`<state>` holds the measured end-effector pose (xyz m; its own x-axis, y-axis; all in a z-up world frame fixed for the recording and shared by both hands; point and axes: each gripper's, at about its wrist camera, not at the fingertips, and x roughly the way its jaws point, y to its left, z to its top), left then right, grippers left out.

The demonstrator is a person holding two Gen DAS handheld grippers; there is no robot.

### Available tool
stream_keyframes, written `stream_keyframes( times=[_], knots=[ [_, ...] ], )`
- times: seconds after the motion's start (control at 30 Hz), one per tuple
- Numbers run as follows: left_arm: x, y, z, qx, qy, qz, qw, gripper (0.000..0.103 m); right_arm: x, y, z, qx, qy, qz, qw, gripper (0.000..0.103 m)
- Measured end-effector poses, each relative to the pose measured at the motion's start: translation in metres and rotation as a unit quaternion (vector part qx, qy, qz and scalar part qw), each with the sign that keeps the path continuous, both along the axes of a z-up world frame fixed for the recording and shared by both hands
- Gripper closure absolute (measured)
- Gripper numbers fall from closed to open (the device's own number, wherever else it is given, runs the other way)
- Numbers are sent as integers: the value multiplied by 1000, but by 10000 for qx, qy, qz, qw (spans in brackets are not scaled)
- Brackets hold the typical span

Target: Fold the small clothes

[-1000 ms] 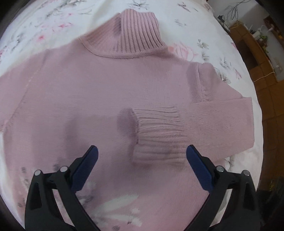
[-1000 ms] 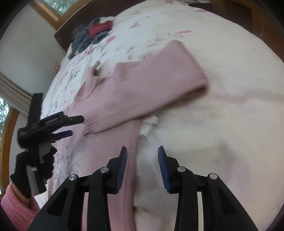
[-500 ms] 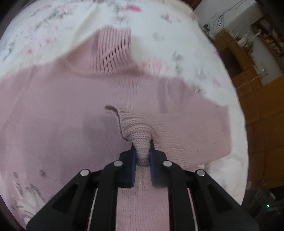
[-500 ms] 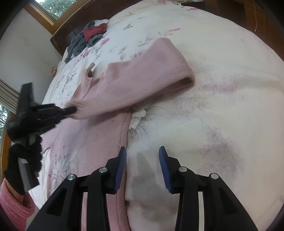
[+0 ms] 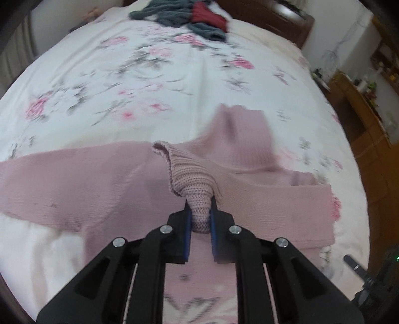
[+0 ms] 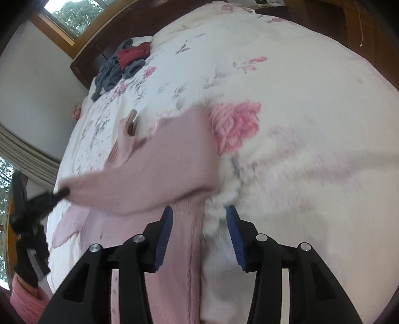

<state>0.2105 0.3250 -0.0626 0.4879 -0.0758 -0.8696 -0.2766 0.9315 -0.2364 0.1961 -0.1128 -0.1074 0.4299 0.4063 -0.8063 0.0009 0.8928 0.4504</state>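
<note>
The bed [image 5: 104, 82] had a white cover with pink flowers on it, and a heap of grey and red clothes [image 5: 189, 17] sat far off at 12 o'clock by the headboard. The pink sweater [image 5: 74, 184] lay flat in the middle of the bed, with its tall neck [image 5: 239, 139] pointing to 12 o'clock.

My left hand-held gripper [image 5: 200, 219] was squeezed tight on the cuff [image 5: 192, 184] of one sleeve, lifting it over the sweater's chest. That sleeve [image 6: 159, 169] bent across the body from the 3 o'clock side. The other sleeve [image 5: 37, 179] lay straight out toward 9 o'clock, not folded.

My right hand-held gripper [image 6: 199, 234] was wide open and held nothing. It hung just over the side edge of the sweater [image 6: 184, 249].

I think the folding had only begun. One sleeve was partly in; the other sleeve and the body were left to fold.
</note>
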Motion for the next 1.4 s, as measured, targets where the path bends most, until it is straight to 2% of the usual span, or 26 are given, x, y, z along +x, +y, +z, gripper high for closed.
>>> stream_keyframes(
  times=[0.1,0.23,0.37,0.5,0.6,0.67,0.73,0.83,0.9,1.0,1.13,1.27,1.4],
  knots=[
    [2,19,-22,16,251,78,9997,92,31,12,-8,-18,189,21,9998,56],
    [8,26,-50,87,501,81,9987,92,60,24,-30,-472,485,-60,9977,57],
    [12,32,-79,279,736,59,9969,90,71,28,-56,-870,784,-72,9931,59],
    [13,44,-102,399,996,186,9941,77,66,37,-60,-1273,642,111,9897,59],
    [8,58,-102,388,1027,369,9933,72,65,40,-60,-1409,634,185,9878,59],
    [3,68,-93,409,1008,512,9927,74,66,38,-55,-1389,699,195,9876,59],
    [-5,77,-71,426,760,641,9941,73,59,38,-31,-1441,510,167,9881,58],
    [-8,65,-46,481,452,467,9967,72,50,51,-4,-1337,241,338,9902,52],
    [-3,47,-41,364,416,226,9982,63,48,68,0,-1207,277,563,9907,52],
    [7,25,-53,147,533,26,9985,61,49,89,-11,-1362,371,770,9870,52],
    [14,-1,-85,280,842,-193,9959,61,55,101,-38,-1498,665,797,9833,52],
    [16,-1,-114,267,1039,-188,9941,59,52,103,-51,-1641,575,887,9808,51],
    [17,-2,-118,269,1034,-201,9941,58,50,107,-57,-1815,460,934,9779,48]
  ],
)
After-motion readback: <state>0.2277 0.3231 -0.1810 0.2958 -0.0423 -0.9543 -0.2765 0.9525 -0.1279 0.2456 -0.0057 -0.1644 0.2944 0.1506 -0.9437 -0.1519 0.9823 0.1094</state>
